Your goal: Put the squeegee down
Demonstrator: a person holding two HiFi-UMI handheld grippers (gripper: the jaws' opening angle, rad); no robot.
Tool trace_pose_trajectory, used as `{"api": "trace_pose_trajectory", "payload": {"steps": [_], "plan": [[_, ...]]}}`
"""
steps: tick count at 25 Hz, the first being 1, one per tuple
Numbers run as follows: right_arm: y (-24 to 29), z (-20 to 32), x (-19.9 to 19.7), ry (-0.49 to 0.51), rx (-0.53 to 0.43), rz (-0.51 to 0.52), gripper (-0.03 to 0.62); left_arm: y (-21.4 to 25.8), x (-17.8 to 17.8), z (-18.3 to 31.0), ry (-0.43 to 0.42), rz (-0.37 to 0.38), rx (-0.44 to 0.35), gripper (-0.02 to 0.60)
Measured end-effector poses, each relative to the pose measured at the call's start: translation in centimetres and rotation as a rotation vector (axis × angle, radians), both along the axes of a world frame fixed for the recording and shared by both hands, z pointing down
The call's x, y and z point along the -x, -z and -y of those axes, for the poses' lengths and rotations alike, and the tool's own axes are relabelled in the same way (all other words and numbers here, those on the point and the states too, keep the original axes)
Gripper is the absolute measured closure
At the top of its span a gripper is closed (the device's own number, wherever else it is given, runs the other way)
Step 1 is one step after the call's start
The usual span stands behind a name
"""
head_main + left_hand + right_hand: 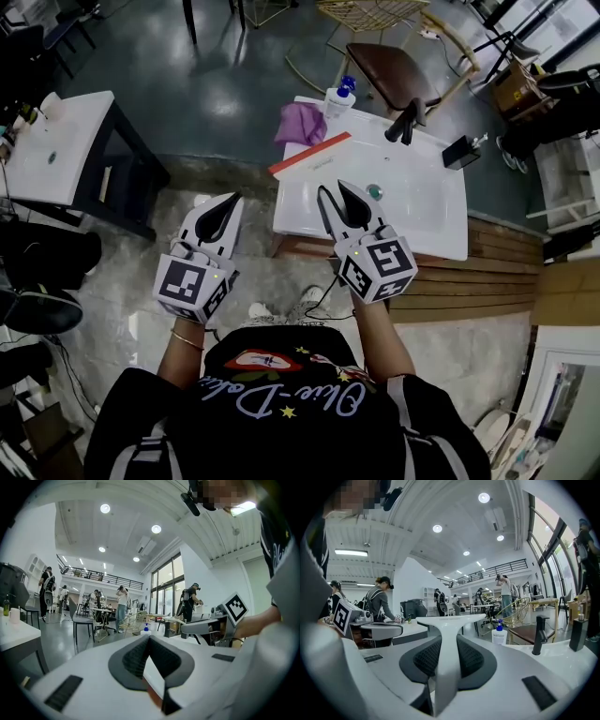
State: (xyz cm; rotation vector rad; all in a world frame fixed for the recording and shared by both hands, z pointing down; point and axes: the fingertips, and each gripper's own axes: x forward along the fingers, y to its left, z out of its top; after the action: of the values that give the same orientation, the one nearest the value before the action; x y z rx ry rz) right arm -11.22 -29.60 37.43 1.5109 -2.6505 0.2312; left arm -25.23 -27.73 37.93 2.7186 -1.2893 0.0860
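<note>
Right claw (pixel 334 193) is pinching the squeegee (pixel 310 155) by its white handle. The blade runs crosswise just beyond the tips, over the sink (pixel 427 211) at its left end. I can't tell whether the blade touches the sink. Left claw (pixel 228 201) hangs just to the left of the right one, off the sink, jaws pressed together on nothing. Past the blade lie a purple cloth (pixel 301 123) and a bottle (pixel 338 97). The black tap (pixel 405 122) stands ahead and right of the right claw.

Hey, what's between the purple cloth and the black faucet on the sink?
A white bottle with a blue top stands between the purple cloth and the black faucet, close beside the cloth; the head view shows it.
</note>
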Motion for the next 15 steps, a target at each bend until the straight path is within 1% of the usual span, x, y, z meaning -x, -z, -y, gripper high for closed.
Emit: {"api": "trace_pose_trajectory", "payload": {"steps": [9, 15], "plan": [[-0.8, 0.7, -0.2, -0.002, 0.020, 0.017, 0.503, -0.3, -0.3, 0.4, 0.009, 0.002, 0.012, 0.584], [-1.8, 1.5, -0.7, -0.009, 0.034, 0.024, 0.505, -0.5, -0.5, 1.1, 0.006, 0.018, 0.016, 0.584]]}}
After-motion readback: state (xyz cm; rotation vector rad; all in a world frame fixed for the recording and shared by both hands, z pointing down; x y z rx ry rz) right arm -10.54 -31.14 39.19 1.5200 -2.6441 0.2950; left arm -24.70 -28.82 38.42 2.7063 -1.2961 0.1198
